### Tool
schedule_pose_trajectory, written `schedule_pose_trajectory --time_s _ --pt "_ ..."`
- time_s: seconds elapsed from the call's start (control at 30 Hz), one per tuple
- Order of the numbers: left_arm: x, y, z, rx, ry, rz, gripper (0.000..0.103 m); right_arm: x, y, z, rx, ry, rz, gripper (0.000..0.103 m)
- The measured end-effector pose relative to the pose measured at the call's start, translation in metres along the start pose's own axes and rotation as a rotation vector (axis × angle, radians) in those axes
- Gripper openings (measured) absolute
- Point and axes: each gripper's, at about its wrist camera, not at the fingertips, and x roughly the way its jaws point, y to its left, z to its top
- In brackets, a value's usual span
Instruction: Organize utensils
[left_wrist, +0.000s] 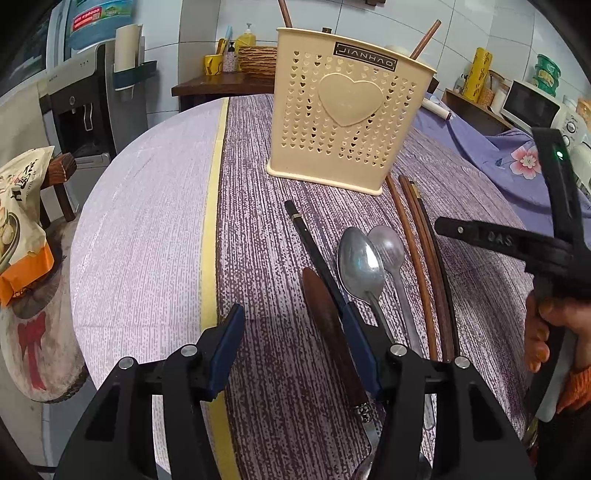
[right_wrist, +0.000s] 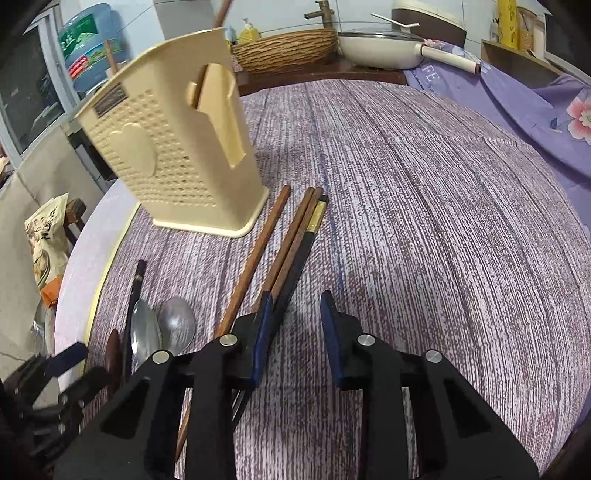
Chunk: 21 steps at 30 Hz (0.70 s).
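Only the right wrist view shows the holder's (right_wrist: 173, 147) side slot (right_wrist: 218, 114) — empty.

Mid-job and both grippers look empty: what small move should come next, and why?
Probably slide the right gripper left, so its open fingers straddle the chopsticks lying just left of its gap. Most utensils lie loose on the tablecloth, and the cream holder stands beyond them.

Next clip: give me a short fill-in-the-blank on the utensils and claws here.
1. The heart on the holder sits on its ___ face.
2. Two metal ___ lie side by side between the black chopstick and the brown ones.
3. Both the left claw and the right claw are ___.

Missing words: front; spoons; open
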Motion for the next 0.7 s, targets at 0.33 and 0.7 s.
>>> schedule_pose_trajectory --time_s 0.33,0.7 --pt "0.002 -0.004 -0.003 0.005 0.007 0.0 0.052 0.017 -0.01 0.023 0.024 0.029 -0.047 0.023" --pt "0.0 -0.001 -0.002 -0.01 0.004 0.002 0.052 0.029 -0.012 0.036 0.066 0.063 0.013 0.022"
